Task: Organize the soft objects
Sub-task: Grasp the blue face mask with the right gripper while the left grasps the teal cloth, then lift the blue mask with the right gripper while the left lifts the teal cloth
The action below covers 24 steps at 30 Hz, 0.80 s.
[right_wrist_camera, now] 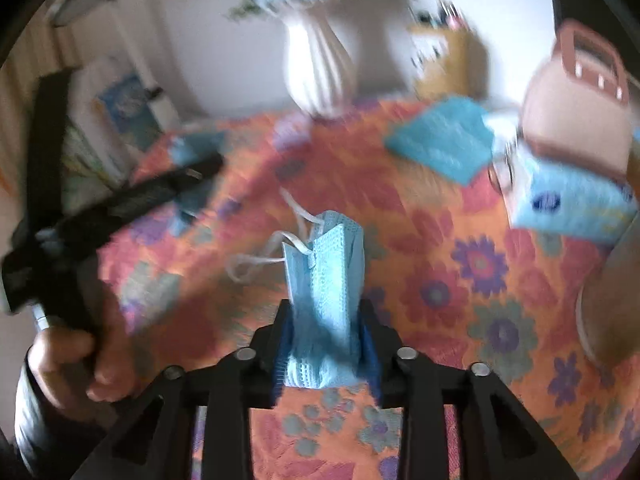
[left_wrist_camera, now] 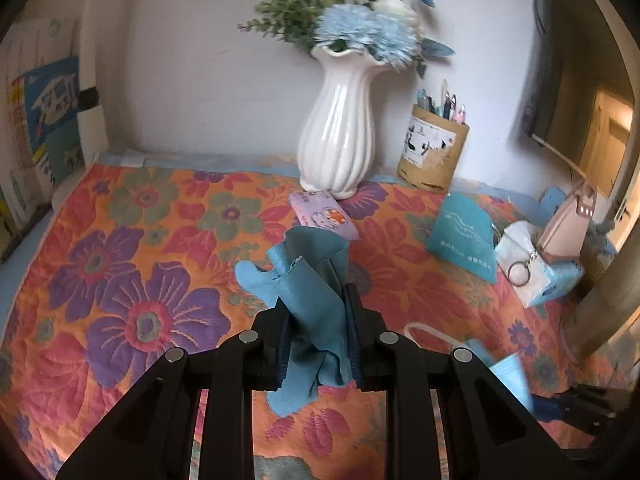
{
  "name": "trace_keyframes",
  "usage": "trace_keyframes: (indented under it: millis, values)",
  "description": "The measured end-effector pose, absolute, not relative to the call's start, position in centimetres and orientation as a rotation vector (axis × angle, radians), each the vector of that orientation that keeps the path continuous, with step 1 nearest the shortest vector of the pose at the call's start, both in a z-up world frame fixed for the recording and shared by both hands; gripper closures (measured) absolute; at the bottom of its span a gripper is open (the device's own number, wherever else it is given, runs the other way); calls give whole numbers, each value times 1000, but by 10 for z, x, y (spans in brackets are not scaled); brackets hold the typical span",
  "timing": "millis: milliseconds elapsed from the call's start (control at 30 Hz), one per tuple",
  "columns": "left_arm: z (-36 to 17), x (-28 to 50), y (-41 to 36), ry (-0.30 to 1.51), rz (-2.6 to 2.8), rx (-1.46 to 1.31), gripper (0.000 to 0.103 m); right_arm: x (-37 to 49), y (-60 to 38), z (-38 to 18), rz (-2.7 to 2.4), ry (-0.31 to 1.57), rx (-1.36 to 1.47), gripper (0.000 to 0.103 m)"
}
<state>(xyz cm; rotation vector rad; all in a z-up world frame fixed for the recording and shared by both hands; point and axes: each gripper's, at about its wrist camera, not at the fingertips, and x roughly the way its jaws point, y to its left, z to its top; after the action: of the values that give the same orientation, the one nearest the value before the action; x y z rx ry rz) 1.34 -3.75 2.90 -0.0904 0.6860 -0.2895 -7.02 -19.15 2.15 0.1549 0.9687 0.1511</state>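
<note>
Nearest, the left hand-held gripper [left_wrist_camera: 316, 344] is clamped tight on a crumpled teal cloth [left_wrist_camera: 308, 292], lifted above the flowered tabletop [left_wrist_camera: 132, 264]; the right hand-held gripper [right_wrist_camera: 326, 344] pinches a blue face mask [right_wrist_camera: 326, 276]. Beyond stands a white vase [left_wrist_camera: 340, 128]: a careless swing could likely topple it
</note>
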Motion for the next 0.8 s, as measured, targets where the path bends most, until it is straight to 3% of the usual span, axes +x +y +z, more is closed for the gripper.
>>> trace_keyframes:
  millis: [67,233,300,367,567,800]
  values:
    - [28,14,-33,690,-293,-118,83,-65,-193,22,157,962,189,43]
    - [27,14,-33,700,-297,-128,83,-62,-166,17,28,971,15,40]
    - [26,14,-35,696,-289,-116,83,-61,-161,18,7,964,-26,41]
    - [26,14,-37,703,-282,-106,83,-62,-165,19,29,958,-7,53]
    - [25,14,-35,700,-269,-101,83,-66,-168,23,78,939,14,64]
    - [25,14,-35,697,-272,-104,83,-64,-164,22,83,944,8,64]
